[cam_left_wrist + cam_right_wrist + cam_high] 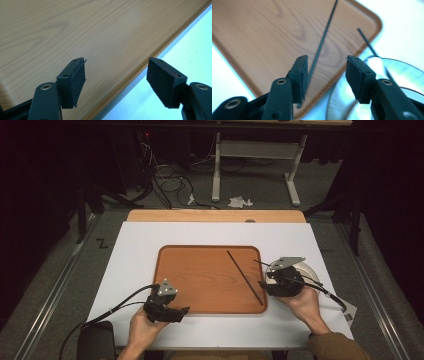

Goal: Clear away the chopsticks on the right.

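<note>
the high view takes in the whole white mat (210, 232) with a wooden tray (200, 280) at its centre and a white plate (306, 270) just past the tray's 3 o'clock edge. one black chopstick (245, 277) lies in the tray, running from about 12 o'clock down to its 4 o'clock corner. a second chopstick (261, 264) rests on the plate, its tip poking toward the tray.

the right gripper view brings close what the high view leaves small: the tray's rounded corner (372, 22), the first chopstick (322, 42) rising at 12 o'clock from beside the left pad, the plate rim (392, 62) at 4 o'clock, and the second chopstick (367, 41) at 1 o'clock. the left gripper view gives wood grain (75, 30) and the tray's edge against the mat (190, 50) at 3 o'clock.

the right gripper (280, 282) (327, 75) sits over the tray's 4 o'clock corner, jaws parted and grasping nothing, the first chopstick just beside one pad; i cannot tell whether it touches. the left gripper (167, 307) (116, 80) hangs at the tray's 7 o'clock corner, jaws spread wide, released, over the tray's edge.
</note>
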